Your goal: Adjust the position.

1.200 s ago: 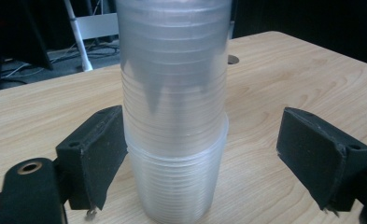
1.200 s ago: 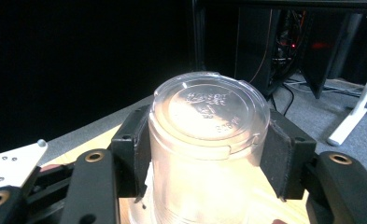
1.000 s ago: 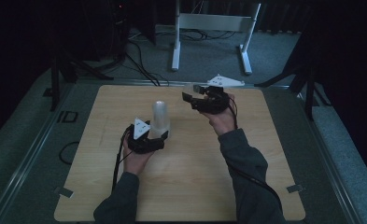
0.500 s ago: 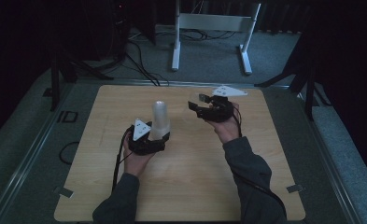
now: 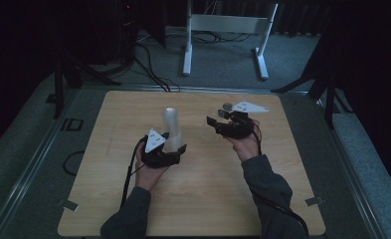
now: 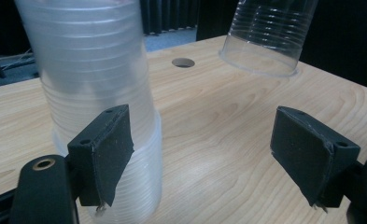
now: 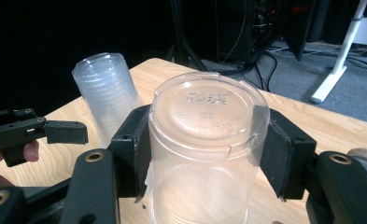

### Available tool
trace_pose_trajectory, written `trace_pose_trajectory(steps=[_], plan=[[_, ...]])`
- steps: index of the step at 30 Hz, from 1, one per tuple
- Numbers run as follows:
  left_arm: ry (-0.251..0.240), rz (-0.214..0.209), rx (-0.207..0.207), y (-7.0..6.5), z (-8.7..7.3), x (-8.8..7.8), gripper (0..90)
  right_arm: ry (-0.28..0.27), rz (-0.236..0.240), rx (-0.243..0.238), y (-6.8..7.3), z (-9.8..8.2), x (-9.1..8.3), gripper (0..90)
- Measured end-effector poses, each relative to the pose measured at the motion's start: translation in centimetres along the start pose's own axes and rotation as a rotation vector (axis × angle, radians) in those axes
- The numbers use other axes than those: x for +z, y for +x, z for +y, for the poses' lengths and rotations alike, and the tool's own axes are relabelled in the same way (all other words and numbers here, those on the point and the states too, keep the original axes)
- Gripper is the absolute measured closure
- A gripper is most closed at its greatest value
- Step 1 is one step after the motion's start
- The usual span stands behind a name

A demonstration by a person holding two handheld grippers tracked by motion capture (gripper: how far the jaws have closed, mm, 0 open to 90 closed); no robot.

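Up close, the right gripper [image 7: 204, 154] is clamping a single clear plastic cup [image 7: 204, 140] between both black pads, upside down with its embossed base facing up and its long axis vertical. In the high view this right gripper [image 5: 222, 122] is sitting toward the table's far right part, its grey three-cornered plate level on top, the right hand [image 5: 243, 142] gripping from behind with the forearm coming in from the near edge. The left gripper [image 6: 204, 149] is standing wide apart, its one pad just beside a tall upright stack of clear plastic cups [image 6: 97, 93], though contact cannot be told. That stack [image 5: 171, 128] is rising near the middle of the light wooden table [image 5: 108, 199], directly ahead of the left hand [image 5: 150, 169]. Beyond the far edge, a white metal frame [image 5: 223, 30] and dark cables [image 5: 148, 69] are lying on the grey floor.
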State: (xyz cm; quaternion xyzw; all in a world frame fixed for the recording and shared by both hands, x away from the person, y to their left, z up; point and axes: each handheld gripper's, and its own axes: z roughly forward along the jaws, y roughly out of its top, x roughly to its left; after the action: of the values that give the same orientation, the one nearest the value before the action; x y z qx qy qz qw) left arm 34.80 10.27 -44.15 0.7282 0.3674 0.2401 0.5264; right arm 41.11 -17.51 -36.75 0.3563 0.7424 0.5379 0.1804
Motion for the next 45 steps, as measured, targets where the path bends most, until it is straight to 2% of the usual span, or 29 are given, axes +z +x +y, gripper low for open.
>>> trace_pose_trajectory(steps=[9, 23, 27, 35, 37, 45], plan=[[-0.013, -0.007, 0.015, -0.7, 0.1, 0.2, 20.8, 0.014, -0.007, 0.023, -0.4, -1.4, 0.2, 41.0], [0.009, -0.030, 0.035, -1.5, -0.2, 1.2, 21.1, 0.005, -0.020, 0.038, -0.5, -1.8, -0.4, 41.0], [0.012, -0.039, 0.028, -1.6, -0.3, 1.5, 21.1, 0.005, -0.023, 0.047, -0.6, -2.1, -0.5, 41.0], [0.019, -0.038, 0.038, -1.9, -0.5, 2.0, 21.1, 0.002, -0.031, 0.062, -0.8, -2.4, -0.9, 41.0], [0.030, -0.060, 0.033, -2.1, -0.5, 2.3, 23.5, 0.004, -0.035, 0.068, -0.8, -2.7, -1.1, 41.0], [0.034, -0.089, 0.045, -2.6, -0.5, 2.9, 25.1, 0.013, -0.037, 0.079, -0.8, -3.5, -1.4, 41.0]])
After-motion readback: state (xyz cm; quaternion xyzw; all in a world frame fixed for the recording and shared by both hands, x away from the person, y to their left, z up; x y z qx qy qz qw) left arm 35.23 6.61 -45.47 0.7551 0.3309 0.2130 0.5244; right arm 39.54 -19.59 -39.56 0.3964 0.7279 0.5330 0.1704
